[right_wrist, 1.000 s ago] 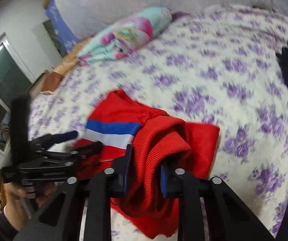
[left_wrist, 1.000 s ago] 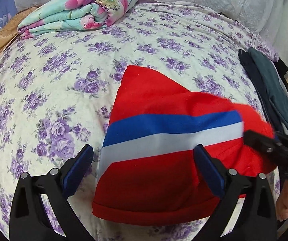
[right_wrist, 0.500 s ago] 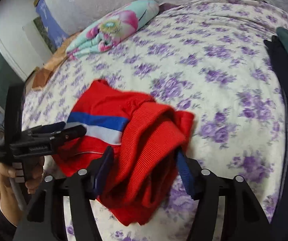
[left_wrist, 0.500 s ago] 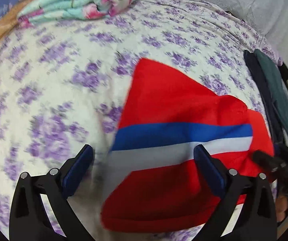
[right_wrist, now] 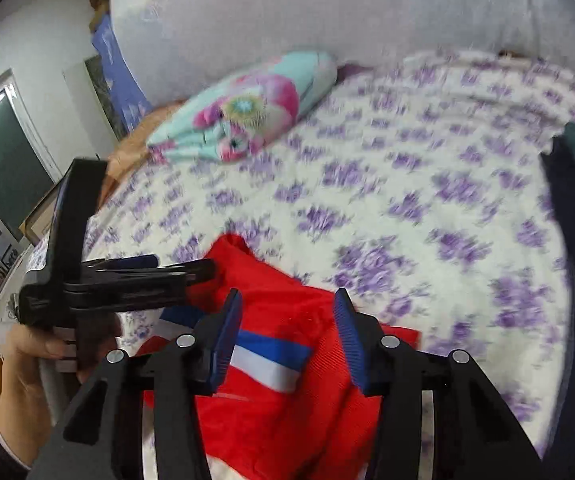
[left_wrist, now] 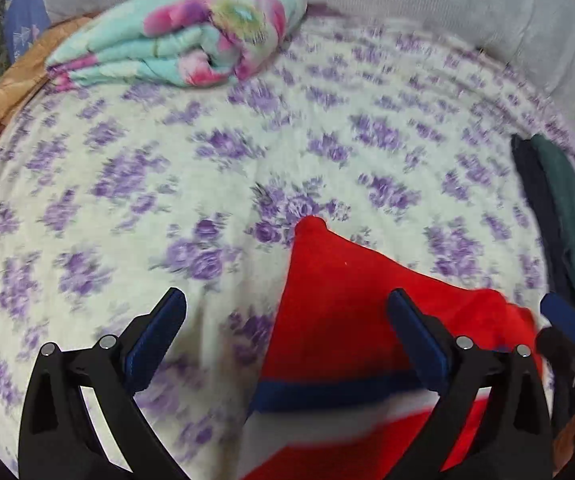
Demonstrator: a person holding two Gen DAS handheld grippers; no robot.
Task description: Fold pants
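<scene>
One bed sheet [left_wrist: 135,184] with purple flowers fills both views. At twelve o'clock on it lies a folded floral blanket [left_wrist: 191,36]; at three o'clock, dark folded clothes [left_wrist: 559,208]. Red pants [right_wrist: 287,392] with a blue-and-white stripe lie bunched at six o'clock. Over them the right gripper [right_wrist: 289,340] has just been narrowing, its pads part-way apart and clear of the cloth. At nine o'clock the left gripper [left_wrist: 287,340] spreads wide, gripping nothing.
</scene>
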